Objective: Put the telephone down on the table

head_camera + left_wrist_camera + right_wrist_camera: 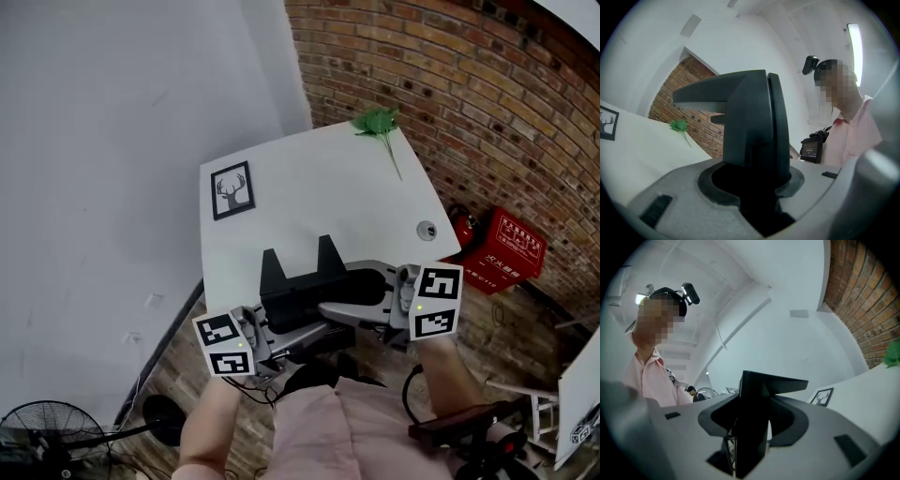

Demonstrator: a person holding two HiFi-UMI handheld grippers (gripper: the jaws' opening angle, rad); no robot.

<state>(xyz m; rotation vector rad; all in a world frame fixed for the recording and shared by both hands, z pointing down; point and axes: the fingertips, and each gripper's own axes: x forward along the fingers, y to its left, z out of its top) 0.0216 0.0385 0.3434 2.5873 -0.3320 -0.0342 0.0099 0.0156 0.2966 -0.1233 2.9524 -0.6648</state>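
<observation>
Left gripper (274, 339): jaws clamped on one end of the black telephone (314, 291). Left gripper view confirms it, the dark body is wedged in the notch between the grey jaws. Right gripper (361, 306): same on the other end, jaws closed on the telephone, gripper pointing level. So it's a two-handed hold with the phone spanning between both grippers, its two prongs pointing away from me.

Phone sits at the near edge of the white table (309, 187), right in front of my chest. Can't tell if its base touches the top.

On the table:
- Framed deer picture (232, 190), far left.
- Green sprig (377, 122), at the far edge.
- Round grommet (427, 230), near the right edge.

Brick wall (450, 94) behind and to the right, red crate (502, 248) on the floor below it. White wall (112, 141) on the left, fan (47, 431) at bottom left.
</observation>
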